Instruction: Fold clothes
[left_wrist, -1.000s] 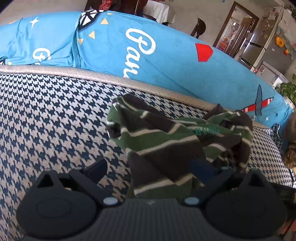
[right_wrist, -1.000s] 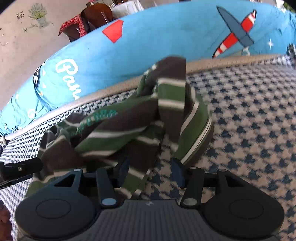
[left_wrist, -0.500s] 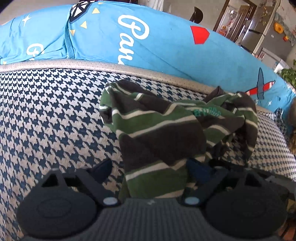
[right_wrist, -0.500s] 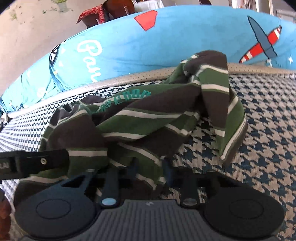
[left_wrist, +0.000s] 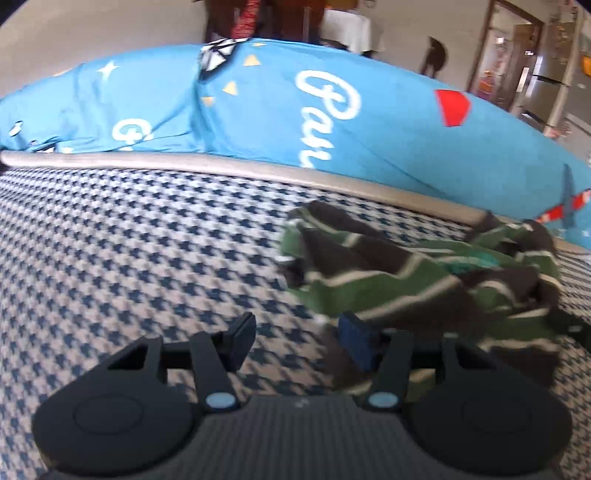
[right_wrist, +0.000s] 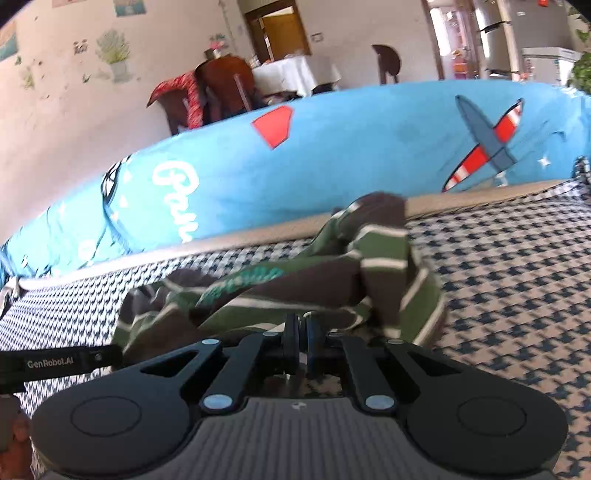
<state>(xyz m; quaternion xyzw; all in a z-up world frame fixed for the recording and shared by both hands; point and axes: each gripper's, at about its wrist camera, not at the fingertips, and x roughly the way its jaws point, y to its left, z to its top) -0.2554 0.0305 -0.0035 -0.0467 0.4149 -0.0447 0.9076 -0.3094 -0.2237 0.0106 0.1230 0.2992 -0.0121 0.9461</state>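
Note:
A crumpled shirt (left_wrist: 424, 280) with green, brown and white stripes lies on the houndstooth cover (left_wrist: 129, 258). In the left wrist view it sits right of centre. My left gripper (left_wrist: 297, 338) is open over bare cover, its right fingertip (left_wrist: 354, 341) at the shirt's near left edge and no cloth between the fingers. In the right wrist view the shirt (right_wrist: 332, 273) bunches up just ahead of my right gripper (right_wrist: 301, 338), which is shut on the shirt's near edge.
A long blue cushion (left_wrist: 332, 122) with white lettering and a plane print (right_wrist: 487, 144) runs behind a beige piped edge (left_wrist: 221, 170). A black bar labelled GenRobot.AI (right_wrist: 55, 363) and part of a hand (right_wrist: 14, 435) show at the left. Chairs (right_wrist: 221, 88) and a doorway stand beyond.
My right gripper has shut on the shirt's near edge. My left gripper has shifted left, so the cloth that lay between its fingers is now to its right.

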